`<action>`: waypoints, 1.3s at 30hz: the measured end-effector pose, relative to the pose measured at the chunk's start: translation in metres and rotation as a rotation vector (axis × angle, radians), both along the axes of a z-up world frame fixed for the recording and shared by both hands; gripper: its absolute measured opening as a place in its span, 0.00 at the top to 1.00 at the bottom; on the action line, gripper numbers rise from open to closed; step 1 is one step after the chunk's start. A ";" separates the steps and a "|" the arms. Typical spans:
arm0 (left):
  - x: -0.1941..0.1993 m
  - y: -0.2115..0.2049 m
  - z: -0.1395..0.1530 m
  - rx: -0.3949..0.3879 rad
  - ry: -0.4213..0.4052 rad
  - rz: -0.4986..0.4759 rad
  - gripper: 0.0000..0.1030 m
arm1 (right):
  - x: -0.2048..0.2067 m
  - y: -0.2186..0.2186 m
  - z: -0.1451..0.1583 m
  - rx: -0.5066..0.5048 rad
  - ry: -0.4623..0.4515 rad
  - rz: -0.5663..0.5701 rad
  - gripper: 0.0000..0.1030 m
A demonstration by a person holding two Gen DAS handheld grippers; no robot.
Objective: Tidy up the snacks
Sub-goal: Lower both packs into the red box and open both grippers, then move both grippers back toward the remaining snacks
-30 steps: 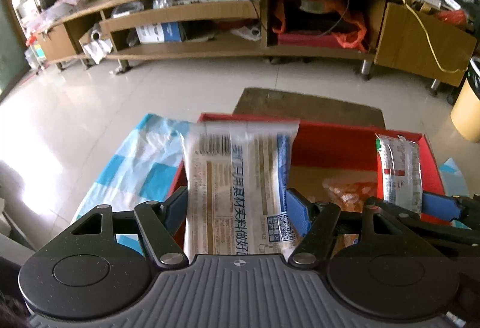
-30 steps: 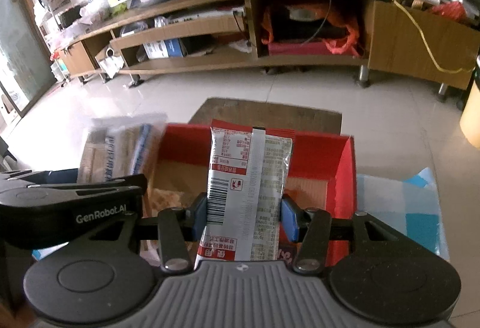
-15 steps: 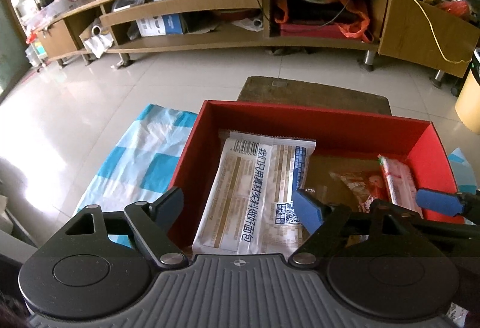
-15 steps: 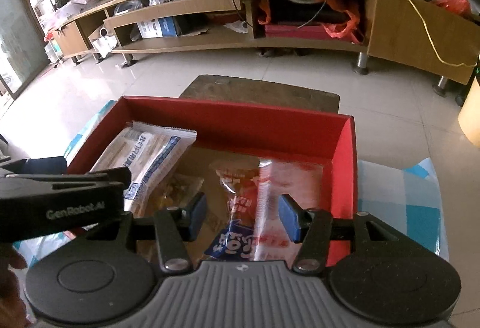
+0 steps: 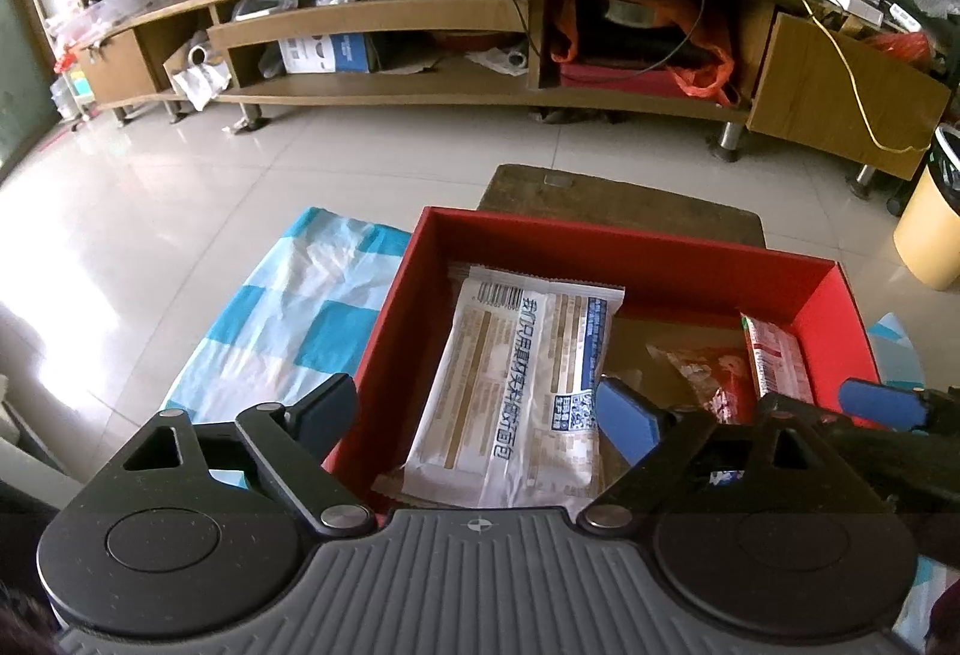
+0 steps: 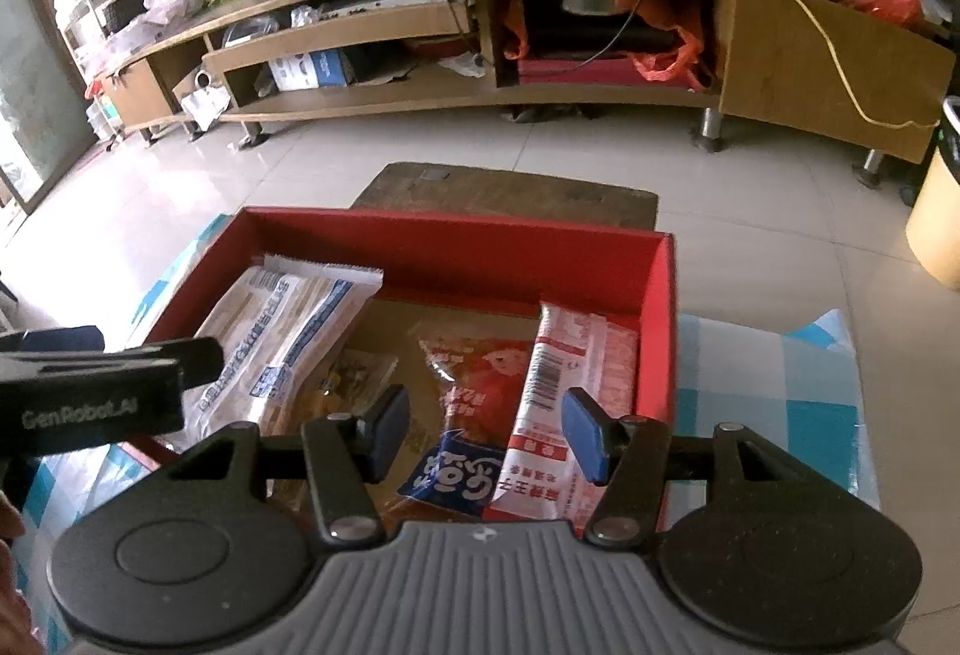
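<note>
A red box (image 5: 600, 235) (image 6: 456, 223) sits on a checked cloth. My left gripper (image 5: 477, 412) hangs over the box's left half, its jaws opening and pressing on nothing. Below it a beige bread packet (image 5: 522, 373) (image 6: 282, 337) lies flat in the box. My right gripper (image 6: 487, 433) is over the right half, its jaws also opening, clear of the red-and-white packet (image 6: 570, 385) (image 5: 777, 361) lying by the right wall. An orange-red packet (image 6: 480, 361) and a blue-and-white packet (image 6: 456, 475) lie between them.
The blue-and-white checked cloth (image 5: 288, 331) spreads out on both sides of the box. A brown mat (image 5: 618, 193) lies just beyond it on the tiled floor. A long wooden TV stand (image 5: 480, 13) runs along the back, with a yellow bin (image 5: 927, 235) at far right.
A second ago each gripper held its packet upright over the box. Both packets now lie in the box, and both pairs of jaws have spread apart.
</note>
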State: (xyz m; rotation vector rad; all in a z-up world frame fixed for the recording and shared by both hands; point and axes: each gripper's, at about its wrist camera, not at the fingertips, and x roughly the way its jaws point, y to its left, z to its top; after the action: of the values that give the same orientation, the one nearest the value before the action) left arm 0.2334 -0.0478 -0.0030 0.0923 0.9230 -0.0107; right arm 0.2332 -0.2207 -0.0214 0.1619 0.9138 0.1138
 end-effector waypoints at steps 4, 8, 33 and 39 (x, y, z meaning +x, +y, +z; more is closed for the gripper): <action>-0.006 0.000 0.001 -0.002 0.003 -0.010 0.11 | -0.004 -0.004 0.004 0.008 -0.005 -0.009 0.47; -0.012 0.000 -0.001 -0.007 0.017 -0.018 0.10 | -0.010 -0.004 0.005 -0.003 -0.001 -0.003 0.47; -0.052 0.002 -0.003 -0.011 0.036 -0.041 0.09 | -0.045 -0.015 0.009 -0.018 0.007 -0.001 0.47; -0.057 0.003 -0.003 -0.009 0.039 -0.048 0.09 | -0.053 -0.015 0.009 -0.018 0.014 -0.003 0.46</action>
State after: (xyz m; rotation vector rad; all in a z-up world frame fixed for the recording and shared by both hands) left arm 0.1763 -0.0447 -0.0063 0.1061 0.9598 -0.0611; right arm 0.1804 -0.2361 -0.0128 0.1478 0.9281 0.1019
